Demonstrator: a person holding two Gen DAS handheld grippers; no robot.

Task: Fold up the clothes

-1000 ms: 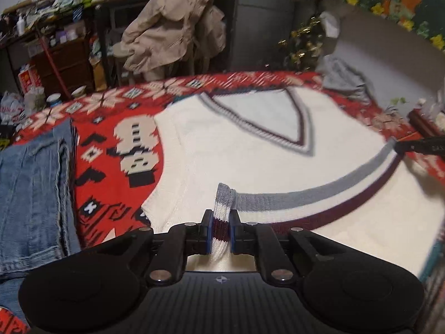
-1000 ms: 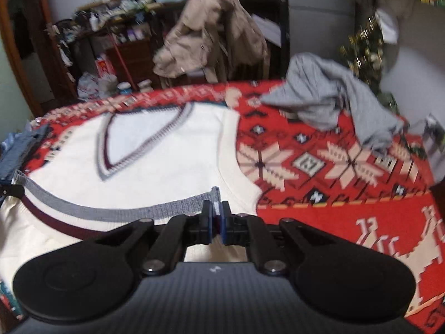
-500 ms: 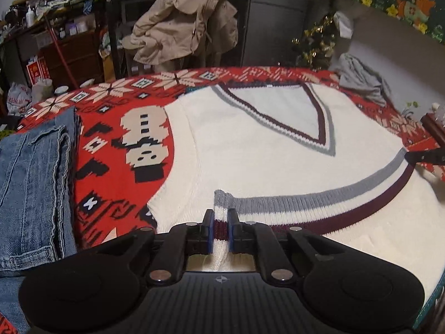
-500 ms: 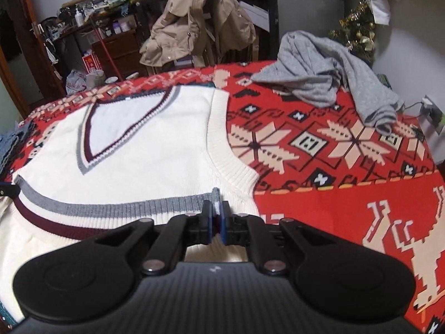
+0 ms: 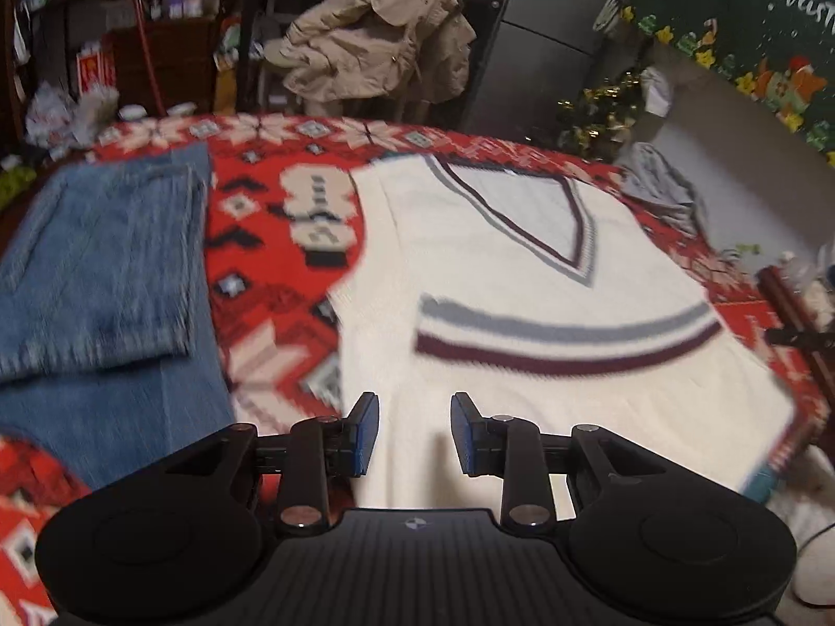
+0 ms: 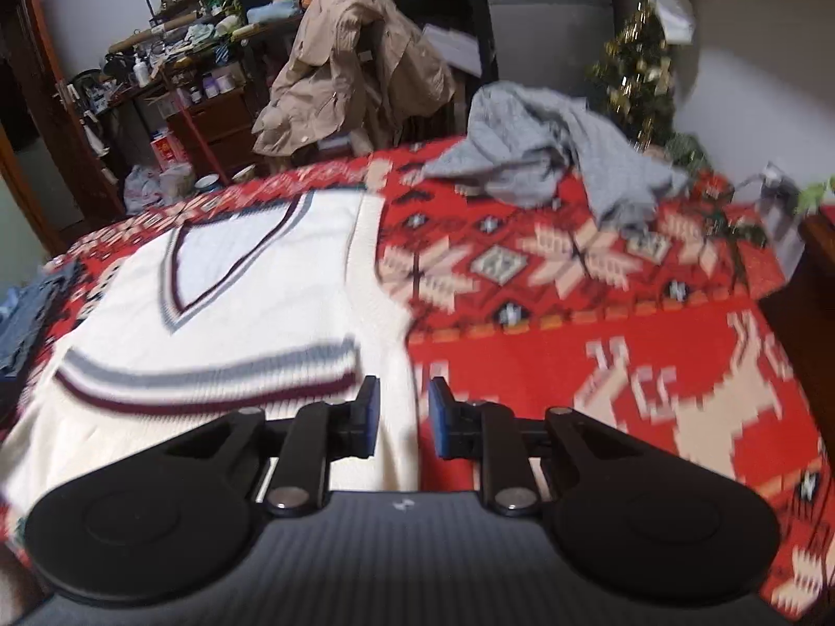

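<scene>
A cream knitted vest [image 5: 496,287] [image 6: 250,313] with a grey and maroon V-neck lies on the red patterned blanket [image 5: 271,271]. Its striped hem [image 5: 563,344] [image 6: 209,375] is folded up over the body and rests just below the V. My left gripper [image 5: 415,430] hovers over the vest's near left part, jaws opening, nothing between the pads. My right gripper [image 6: 402,414] hangs over the vest's near right edge, jaws opening too, and holds nothing. The other gripper's dark tip [image 5: 798,336] shows at the right edge of the left wrist view.
Folded blue jeans [image 5: 99,271] lie left of the vest. A crumpled grey garment [image 6: 553,156] sits at the blanket's far right. A beige coat [image 6: 355,62] hangs on a chair beyond the bed, beside cluttered shelves [image 6: 198,52] and a small decorated tree [image 6: 636,68].
Both grippers have let go of the striped hem and drawn back toward me. The hem now lies flat on the vest's body. Both pairs of jaws stand apart.
</scene>
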